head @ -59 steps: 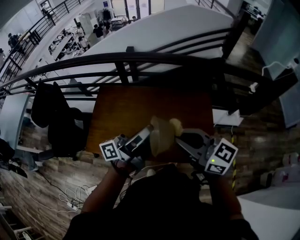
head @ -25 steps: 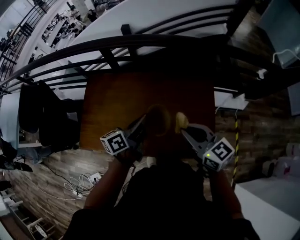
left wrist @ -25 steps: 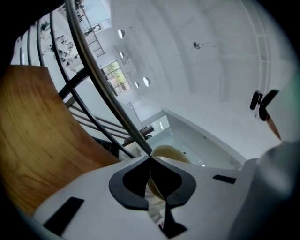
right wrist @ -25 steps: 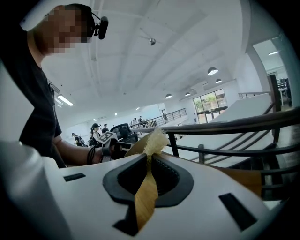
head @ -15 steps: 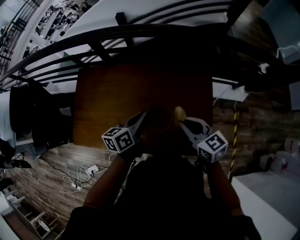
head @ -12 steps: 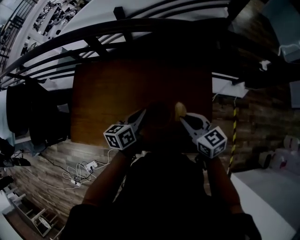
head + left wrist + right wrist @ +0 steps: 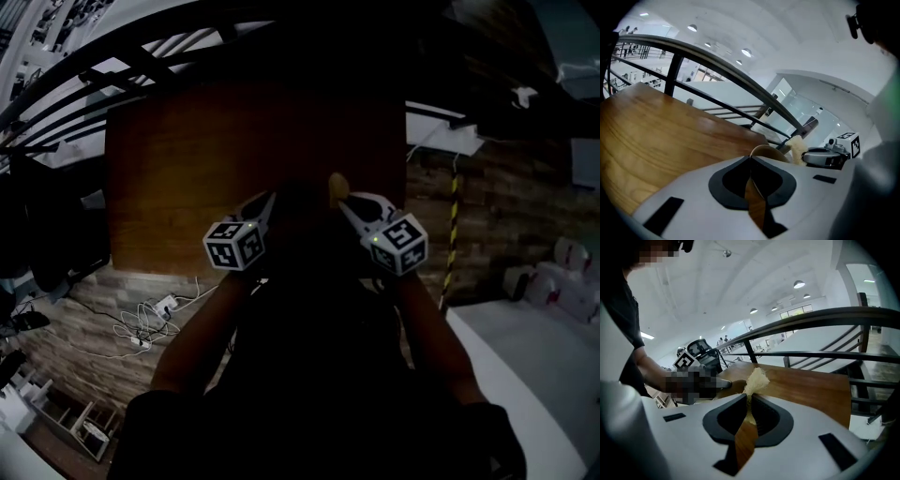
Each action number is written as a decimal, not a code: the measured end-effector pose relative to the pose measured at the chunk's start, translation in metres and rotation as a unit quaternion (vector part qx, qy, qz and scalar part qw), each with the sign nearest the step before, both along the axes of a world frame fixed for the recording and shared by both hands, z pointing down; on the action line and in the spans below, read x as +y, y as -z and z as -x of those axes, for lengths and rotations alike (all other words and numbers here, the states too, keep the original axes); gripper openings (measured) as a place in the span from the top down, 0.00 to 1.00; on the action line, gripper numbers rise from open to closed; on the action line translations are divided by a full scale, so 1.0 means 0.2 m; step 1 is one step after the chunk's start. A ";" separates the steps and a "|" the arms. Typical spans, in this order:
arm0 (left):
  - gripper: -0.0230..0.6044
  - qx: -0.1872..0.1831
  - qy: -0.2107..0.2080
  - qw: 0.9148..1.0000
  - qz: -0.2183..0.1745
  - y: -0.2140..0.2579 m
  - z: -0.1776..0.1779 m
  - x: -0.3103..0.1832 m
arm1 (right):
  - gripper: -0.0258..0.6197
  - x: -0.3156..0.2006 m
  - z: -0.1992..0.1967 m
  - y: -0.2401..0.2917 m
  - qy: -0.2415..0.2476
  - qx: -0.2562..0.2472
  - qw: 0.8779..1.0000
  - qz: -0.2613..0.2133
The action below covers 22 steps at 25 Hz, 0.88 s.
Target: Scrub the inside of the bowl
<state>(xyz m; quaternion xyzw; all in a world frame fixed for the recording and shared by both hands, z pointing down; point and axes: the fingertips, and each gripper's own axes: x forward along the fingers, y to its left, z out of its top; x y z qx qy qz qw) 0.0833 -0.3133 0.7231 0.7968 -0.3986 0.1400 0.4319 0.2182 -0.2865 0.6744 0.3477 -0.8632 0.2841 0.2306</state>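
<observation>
The left gripper (image 7: 751, 159) clamps the rim of the tan bowl (image 7: 771, 152), at the near edge of the wooden table (image 7: 656, 136). The right gripper (image 7: 749, 397) pinches a pale fibrous scrubber (image 7: 757, 379) - just beside the bowl.

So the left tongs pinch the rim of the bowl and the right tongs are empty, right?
Not empty: the right tongs are shut on a pale fibrous scrubber, as the right gripper view shows. The left tongs do pinch the rim of the bowl.
</observation>
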 end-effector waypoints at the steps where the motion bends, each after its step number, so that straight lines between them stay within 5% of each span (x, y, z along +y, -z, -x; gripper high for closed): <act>1: 0.96 -0.005 -0.003 1.000 0.003 -0.03 -0.01 0.01 | 0.89 0.00 0.00 -0.03 0.003 0.003 1.000 0.005; 9: 0.96 -0.041 -0.019 0.998 0.036 -0.38 -0.06 0.05 | 0.89 0.03 -0.05 -0.20 0.033 0.016 0.998 0.058; 22: 0.95 -0.070 -0.036 0.996 0.047 -0.56 -0.06 0.04 | 0.89 0.06 -0.17 -0.29 0.010 0.013 0.996 0.086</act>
